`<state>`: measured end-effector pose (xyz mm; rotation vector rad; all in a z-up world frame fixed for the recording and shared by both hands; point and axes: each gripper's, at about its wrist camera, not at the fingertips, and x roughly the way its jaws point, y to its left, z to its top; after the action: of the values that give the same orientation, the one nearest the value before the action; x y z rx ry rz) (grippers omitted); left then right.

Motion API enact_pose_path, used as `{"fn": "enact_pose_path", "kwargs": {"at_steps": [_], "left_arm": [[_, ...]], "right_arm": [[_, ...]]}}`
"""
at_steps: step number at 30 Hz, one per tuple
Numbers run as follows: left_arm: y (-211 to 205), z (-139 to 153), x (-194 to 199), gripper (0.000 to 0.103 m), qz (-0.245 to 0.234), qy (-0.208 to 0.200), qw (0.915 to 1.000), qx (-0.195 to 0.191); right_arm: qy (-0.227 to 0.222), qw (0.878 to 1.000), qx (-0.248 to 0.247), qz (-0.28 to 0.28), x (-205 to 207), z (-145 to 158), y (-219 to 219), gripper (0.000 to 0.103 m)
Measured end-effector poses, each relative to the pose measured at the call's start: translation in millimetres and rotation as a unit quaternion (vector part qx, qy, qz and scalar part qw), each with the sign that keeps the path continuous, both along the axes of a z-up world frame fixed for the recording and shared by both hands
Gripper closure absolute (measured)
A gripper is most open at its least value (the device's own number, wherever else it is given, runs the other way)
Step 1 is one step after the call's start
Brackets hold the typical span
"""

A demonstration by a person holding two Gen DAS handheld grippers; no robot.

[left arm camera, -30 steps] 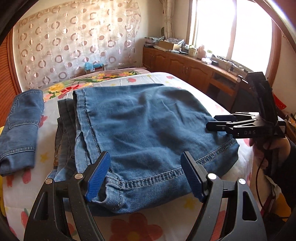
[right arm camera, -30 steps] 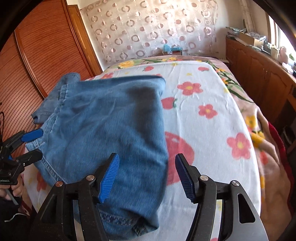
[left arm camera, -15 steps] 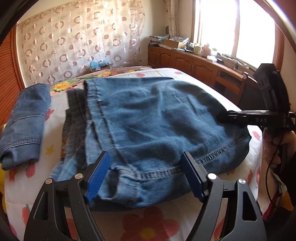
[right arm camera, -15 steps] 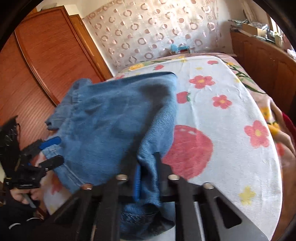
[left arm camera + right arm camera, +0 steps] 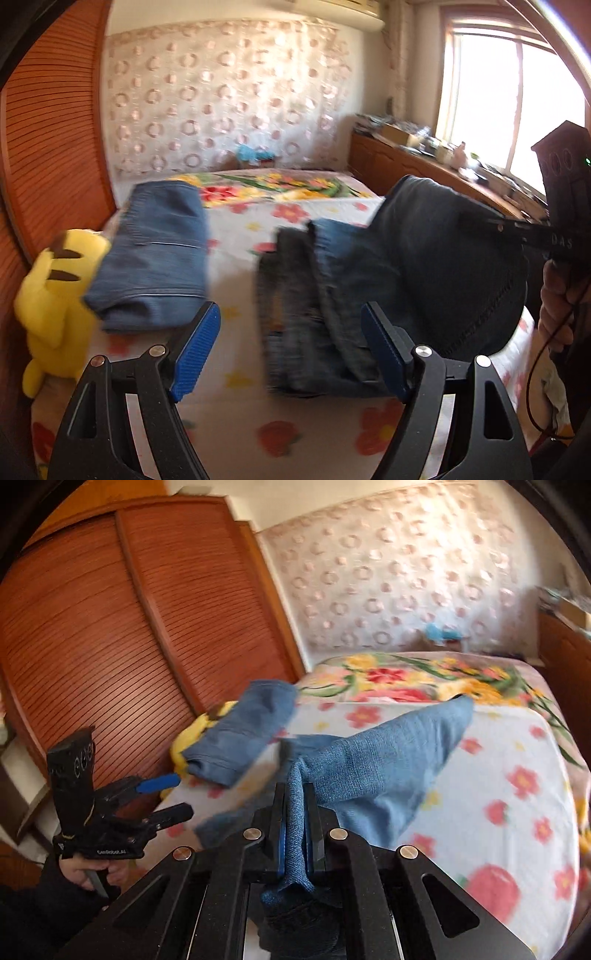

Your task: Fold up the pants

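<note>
1. Blue denim pants (image 5: 384, 764): on the flowered bedsheet (image 5: 517, 812), near edge lifted, long axis running far-right.
2. Your right gripper (image 5: 295, 812): clamped on that edge.
3. Your left gripper (image 5: 291, 350): agape, empty, pants just right.

1. Daylight floods through the overexposed, wood-framed window (image 5: 513, 110) at right, blowing out its panes.
2. Motion blur smears the patterned sheer curtain (image 5: 402, 579) and flowered white bedsheet (image 5: 258, 221).
3. Fisheye curvature bends the edges; the corners fall black.
</note>
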<state>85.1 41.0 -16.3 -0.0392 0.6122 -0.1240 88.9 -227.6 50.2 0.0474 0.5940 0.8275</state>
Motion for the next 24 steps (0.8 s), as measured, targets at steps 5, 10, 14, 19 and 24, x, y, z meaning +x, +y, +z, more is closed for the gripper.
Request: {"fn": "enact_pose_path", "kwargs": {"at_steps": [5,10,14,19,24], "left_arm": [[32.9,3.6,-2.4,0.024,0.033,-0.005,0.9994,0.001],[54.8,4.6,-8.2,0.024,0.058,-0.012,0.9982,-0.004],[69.9,-0.2,-10.8,0.024,0.074,-0.01,0.9972,-0.009],[72.0,-8.2,-9.2,0.024,0.075,-0.001,0.9972,-0.011],[60.6,-8.6,-7.4,0.024,0.061,0.001,0.9981,-0.01]], "right_arm": [[0.002,0.999,-0.008,0.05,-0.7,-7.4,51.6,0.096],[0.023,0.996,-0.03,0.083,12.4,-27.9,94.5,0.096],[0.048,0.992,-0.06,0.104,28.2,-50.2,125.5,0.096],[0.046,0.99,-0.092,0.1,39.3,-57.9,148.7,0.089],[0.04,0.992,-0.074,0.089,42.7,-26.1,126.7,0.053]]}}
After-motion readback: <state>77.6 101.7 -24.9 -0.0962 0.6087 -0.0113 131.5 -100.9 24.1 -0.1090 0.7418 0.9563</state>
